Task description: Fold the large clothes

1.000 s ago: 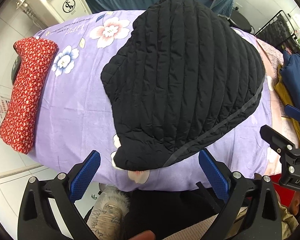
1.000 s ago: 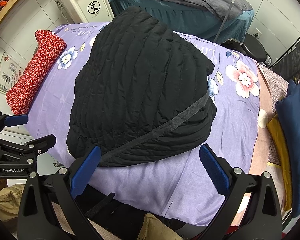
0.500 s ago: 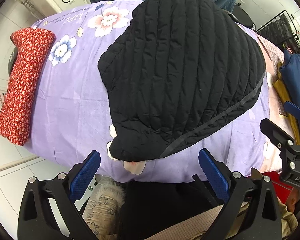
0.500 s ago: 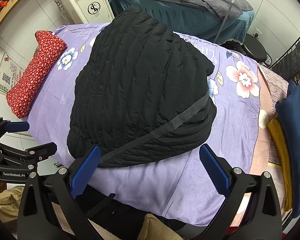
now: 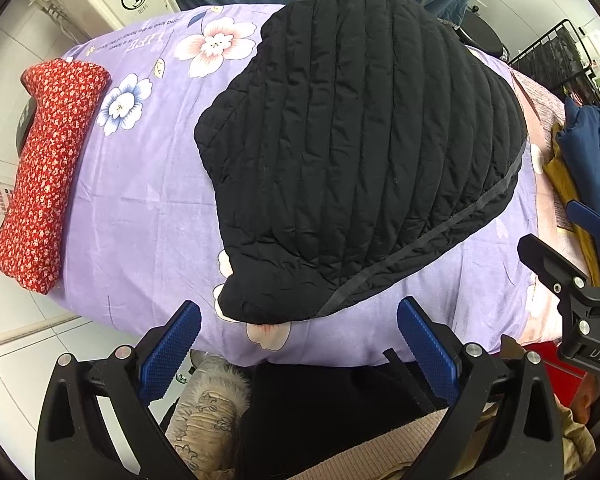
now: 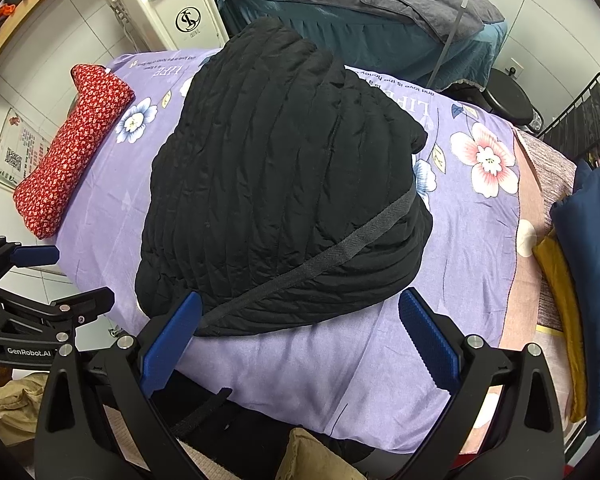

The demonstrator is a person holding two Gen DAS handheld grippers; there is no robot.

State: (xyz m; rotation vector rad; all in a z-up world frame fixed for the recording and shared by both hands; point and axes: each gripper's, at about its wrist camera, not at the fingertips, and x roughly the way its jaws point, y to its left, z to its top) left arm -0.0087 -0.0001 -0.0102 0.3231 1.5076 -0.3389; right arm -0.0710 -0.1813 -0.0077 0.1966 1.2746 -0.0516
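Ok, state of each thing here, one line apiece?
black quilted jacket: folded into a bundle, lying on the purple sheet
left gripper: open, empty
right gripper: open, empty
red pillow: lying at the bed's end

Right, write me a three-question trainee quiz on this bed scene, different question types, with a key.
1. True or false: the left tool is shut on the black jacket.
2. Which lies at the left end of the purple sheet? A) red pillow B) laundry basket C) shoe
3. Fill in: the right tool is ____, holding nothing.

Key: 1 false, both tools are open and off the jacket; 2 A; 3 open.
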